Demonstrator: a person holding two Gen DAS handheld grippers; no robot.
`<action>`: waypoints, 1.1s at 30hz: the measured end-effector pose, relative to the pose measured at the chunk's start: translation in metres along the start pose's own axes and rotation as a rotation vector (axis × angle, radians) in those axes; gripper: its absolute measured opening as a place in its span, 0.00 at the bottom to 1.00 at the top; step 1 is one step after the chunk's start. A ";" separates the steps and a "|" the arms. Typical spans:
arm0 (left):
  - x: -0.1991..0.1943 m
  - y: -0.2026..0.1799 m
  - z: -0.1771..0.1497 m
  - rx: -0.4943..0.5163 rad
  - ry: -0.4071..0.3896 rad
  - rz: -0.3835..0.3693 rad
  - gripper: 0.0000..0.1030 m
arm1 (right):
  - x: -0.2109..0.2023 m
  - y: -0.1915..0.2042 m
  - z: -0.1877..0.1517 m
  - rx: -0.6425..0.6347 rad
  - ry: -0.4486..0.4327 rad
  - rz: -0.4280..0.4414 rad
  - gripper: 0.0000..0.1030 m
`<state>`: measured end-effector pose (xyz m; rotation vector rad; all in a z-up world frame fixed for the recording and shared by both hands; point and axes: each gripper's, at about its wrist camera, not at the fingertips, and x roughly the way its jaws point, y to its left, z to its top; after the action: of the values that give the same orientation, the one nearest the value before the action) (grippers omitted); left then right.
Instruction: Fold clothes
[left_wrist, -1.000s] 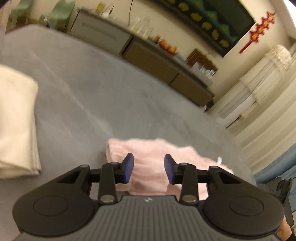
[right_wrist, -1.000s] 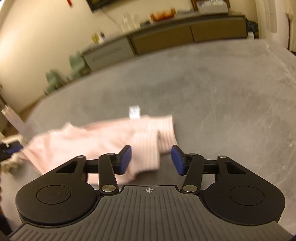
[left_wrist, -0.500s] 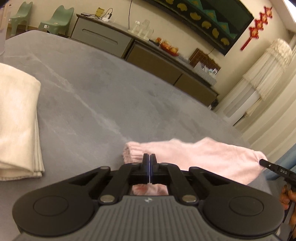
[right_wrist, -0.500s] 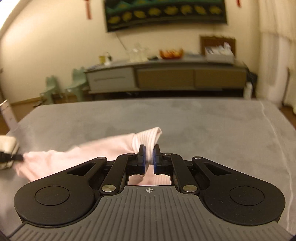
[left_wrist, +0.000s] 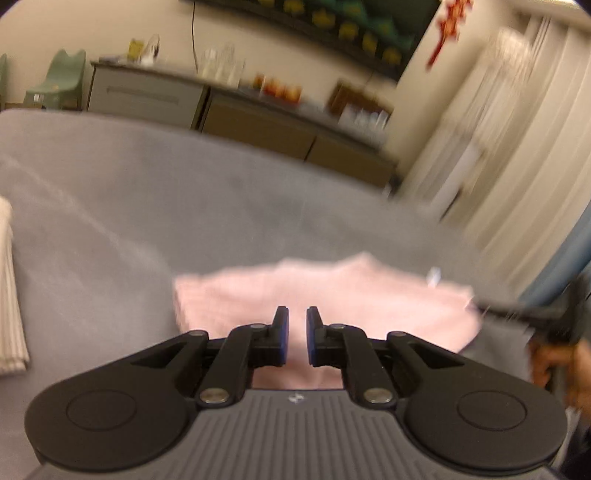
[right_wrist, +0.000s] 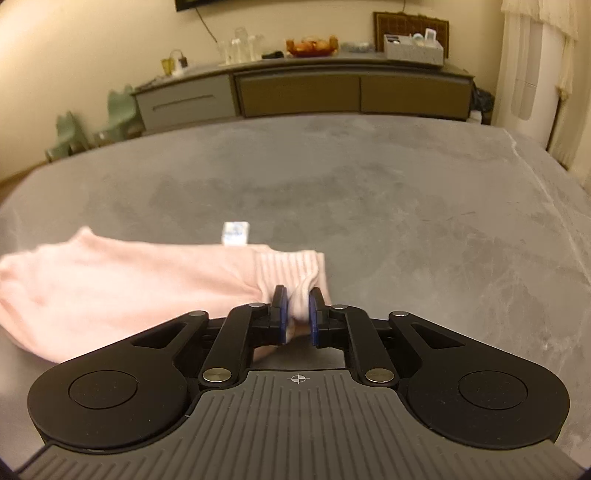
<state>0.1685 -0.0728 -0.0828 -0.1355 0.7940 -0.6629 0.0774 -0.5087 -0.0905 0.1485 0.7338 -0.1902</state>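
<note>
Two hand-held grippers are working: the right hand-held gripper (right_wrist: 297, 314) is pinching the pink garment's (right_wrist: 122, 280) ribbed cuff (right_wrist: 291, 267); the left hand-held gripper (left_wrist: 296, 334) is hovering slightly parted, empty. Soft, light cloth; hems seem best.

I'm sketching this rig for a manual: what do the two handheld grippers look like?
Both match: the left gripper and right gripper have black linkage arms with silver pivot pins, round black side housings, blue pads and a ribbed grey body with a small white mark. No cables or sleeves show.
</note>
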 end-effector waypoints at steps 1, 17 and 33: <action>0.002 0.000 -0.002 0.005 0.009 0.009 0.09 | -0.002 0.001 0.000 -0.008 -0.013 -0.037 0.37; -0.004 -0.022 -0.007 0.084 0.021 0.027 0.33 | -0.025 0.050 -0.015 -0.148 -0.077 0.082 0.42; 0.012 -0.073 -0.019 0.177 0.073 0.214 0.55 | -0.027 0.042 -0.023 -0.164 -0.047 0.011 0.56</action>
<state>0.1247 -0.1356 -0.0779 0.1339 0.8029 -0.5341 0.0520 -0.4603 -0.0868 -0.0083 0.6988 -0.1214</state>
